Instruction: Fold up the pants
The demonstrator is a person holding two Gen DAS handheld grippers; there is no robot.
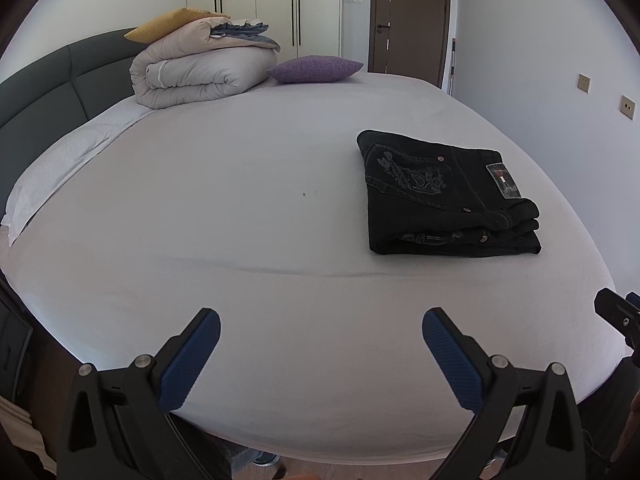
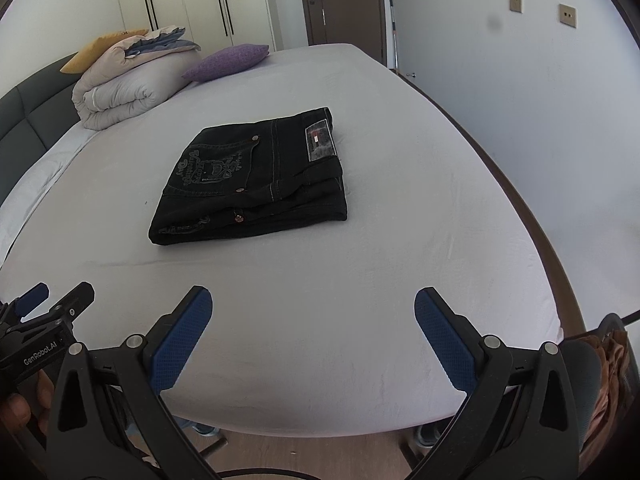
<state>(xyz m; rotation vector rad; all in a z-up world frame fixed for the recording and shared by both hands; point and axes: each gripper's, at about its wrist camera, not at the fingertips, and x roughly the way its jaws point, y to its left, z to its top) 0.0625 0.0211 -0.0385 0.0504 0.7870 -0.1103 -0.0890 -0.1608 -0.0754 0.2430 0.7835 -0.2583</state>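
Note:
Black pants (image 1: pixel 448 196) lie folded into a compact rectangle on the white bed (image 1: pixel 240 220), embroidered back pocket and waist label facing up. They also show in the right wrist view (image 2: pixel 256 176). My left gripper (image 1: pixel 320 316) is open and empty, held over the bed's near edge, well short and left of the pants. My right gripper (image 2: pixel 312 296) is open and empty, over the near edge in front of the pants. The left gripper also shows at the left edge of the right wrist view (image 2: pixel 56 300).
A rolled grey duvet (image 1: pixel 200 76) with a yellow pillow (image 1: pixel 172 24) on top and a purple cushion (image 1: pixel 316 68) sit at the head of the bed. A dark headboard (image 1: pixel 48 92) is on the left. A wall (image 2: pixel 520 80) runs along the right. Wardrobe and door stand behind.

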